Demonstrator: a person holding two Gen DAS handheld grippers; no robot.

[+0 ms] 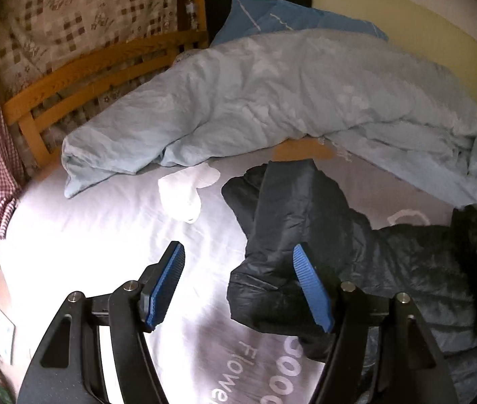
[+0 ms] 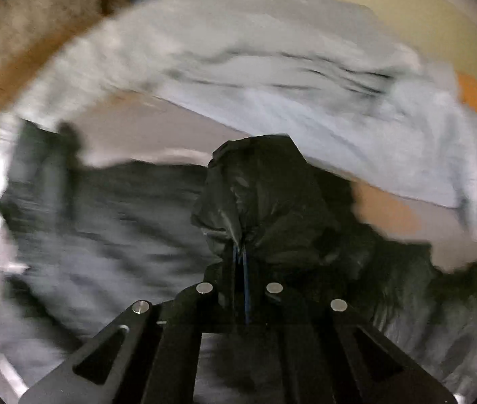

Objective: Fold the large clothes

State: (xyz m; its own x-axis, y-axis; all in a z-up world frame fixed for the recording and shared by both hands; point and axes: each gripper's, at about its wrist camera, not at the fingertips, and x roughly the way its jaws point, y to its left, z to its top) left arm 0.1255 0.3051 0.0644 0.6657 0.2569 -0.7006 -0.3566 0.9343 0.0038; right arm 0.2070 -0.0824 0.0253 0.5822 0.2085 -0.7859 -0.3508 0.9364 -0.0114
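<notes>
A black puffer jacket (image 1: 389, 269) lies on the pale bed sheet (image 1: 87, 252), one sleeve (image 1: 285, 208) folded across toward the left. My left gripper (image 1: 238, 279) hovers above the sleeve's near end, open, with nothing between its blue pads (image 1: 167, 286). In the right wrist view, which is blurred, my right gripper (image 2: 241, 252) is shut on a bunched fold of the black jacket (image 2: 258, 188), lifted off the bed. The rest of the jacket (image 2: 103, 219) trails below to the left.
A crumpled light blue duvet (image 1: 272, 101) lies across the back of the bed, seen again as a duvet (image 2: 272, 84) in the right wrist view. A white sock (image 1: 184, 192) sits on the sheet. A wooden bed rail (image 1: 87, 77) and a blue pillow (image 1: 272, 13) stand behind.
</notes>
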